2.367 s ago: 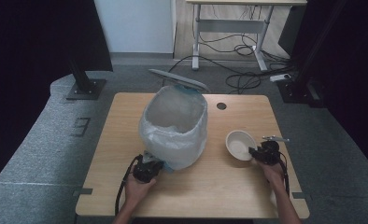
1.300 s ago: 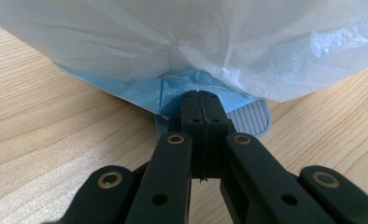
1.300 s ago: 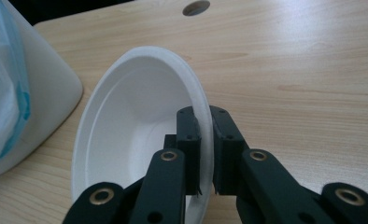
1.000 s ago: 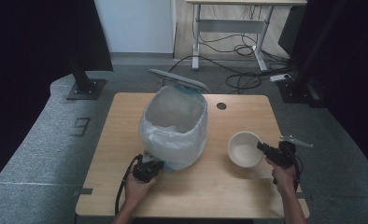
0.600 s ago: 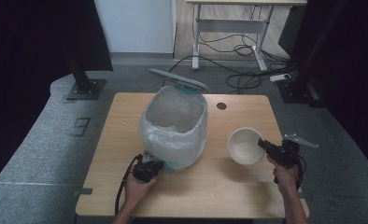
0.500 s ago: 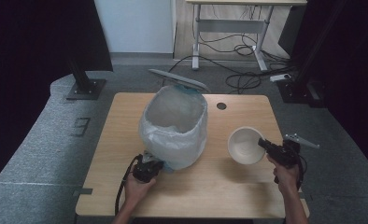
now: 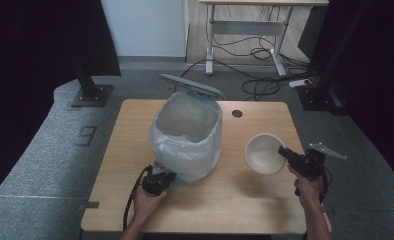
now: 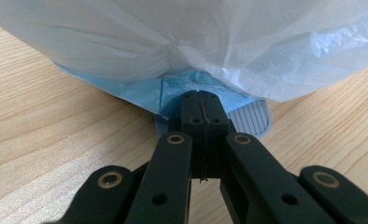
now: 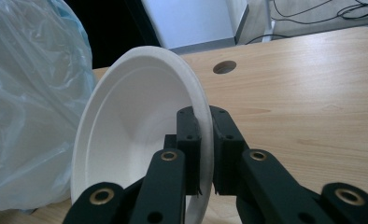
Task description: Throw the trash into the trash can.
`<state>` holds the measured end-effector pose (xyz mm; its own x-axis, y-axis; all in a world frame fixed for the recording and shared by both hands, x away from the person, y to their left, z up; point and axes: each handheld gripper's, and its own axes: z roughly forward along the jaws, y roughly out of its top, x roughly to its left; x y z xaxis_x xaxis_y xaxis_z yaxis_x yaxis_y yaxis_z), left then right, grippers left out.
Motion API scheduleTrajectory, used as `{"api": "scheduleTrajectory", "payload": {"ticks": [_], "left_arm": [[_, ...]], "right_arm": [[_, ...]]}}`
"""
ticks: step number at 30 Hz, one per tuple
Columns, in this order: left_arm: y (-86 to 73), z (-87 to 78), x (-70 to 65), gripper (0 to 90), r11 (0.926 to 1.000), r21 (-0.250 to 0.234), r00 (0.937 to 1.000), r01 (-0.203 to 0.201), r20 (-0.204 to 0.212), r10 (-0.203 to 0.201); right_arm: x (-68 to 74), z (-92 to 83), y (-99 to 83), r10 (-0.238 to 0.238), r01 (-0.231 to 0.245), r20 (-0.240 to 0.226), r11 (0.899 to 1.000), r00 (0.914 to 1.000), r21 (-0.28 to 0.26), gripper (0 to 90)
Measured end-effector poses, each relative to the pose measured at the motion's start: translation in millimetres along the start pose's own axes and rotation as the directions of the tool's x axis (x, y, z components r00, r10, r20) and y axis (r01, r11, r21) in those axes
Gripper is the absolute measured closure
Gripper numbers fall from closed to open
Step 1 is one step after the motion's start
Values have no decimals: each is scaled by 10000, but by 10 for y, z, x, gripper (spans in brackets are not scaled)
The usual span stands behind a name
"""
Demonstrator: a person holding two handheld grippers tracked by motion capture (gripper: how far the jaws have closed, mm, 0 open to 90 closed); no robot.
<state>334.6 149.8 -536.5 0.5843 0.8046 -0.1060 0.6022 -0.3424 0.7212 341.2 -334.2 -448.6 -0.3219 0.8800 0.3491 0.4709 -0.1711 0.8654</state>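
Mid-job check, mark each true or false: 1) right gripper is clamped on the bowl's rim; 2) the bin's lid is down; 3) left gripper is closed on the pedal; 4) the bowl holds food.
1) True: the right gripper pinches the rim of the white bowl.
2) False: the lid of the bin stands open.
3) False: the left gripper is shut with nothing between the jaws, tip at the pedal.
4) False: the bowl is empty.

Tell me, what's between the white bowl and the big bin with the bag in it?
Nothing. In the high view, only bare wooden table lies between the white bowl and the bag-lined bin; they stand apart.
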Motion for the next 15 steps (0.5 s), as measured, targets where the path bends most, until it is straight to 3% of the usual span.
{"api": "scheduleTrajectory", "payload": {"ticks": [15], "left_arm": [[-1,0,-1,900,10000,-9,10000,-1,-4,1]], "right_arm": [[111,-96,99,-8,-14,-383,9983,9993,-587,830]]}}
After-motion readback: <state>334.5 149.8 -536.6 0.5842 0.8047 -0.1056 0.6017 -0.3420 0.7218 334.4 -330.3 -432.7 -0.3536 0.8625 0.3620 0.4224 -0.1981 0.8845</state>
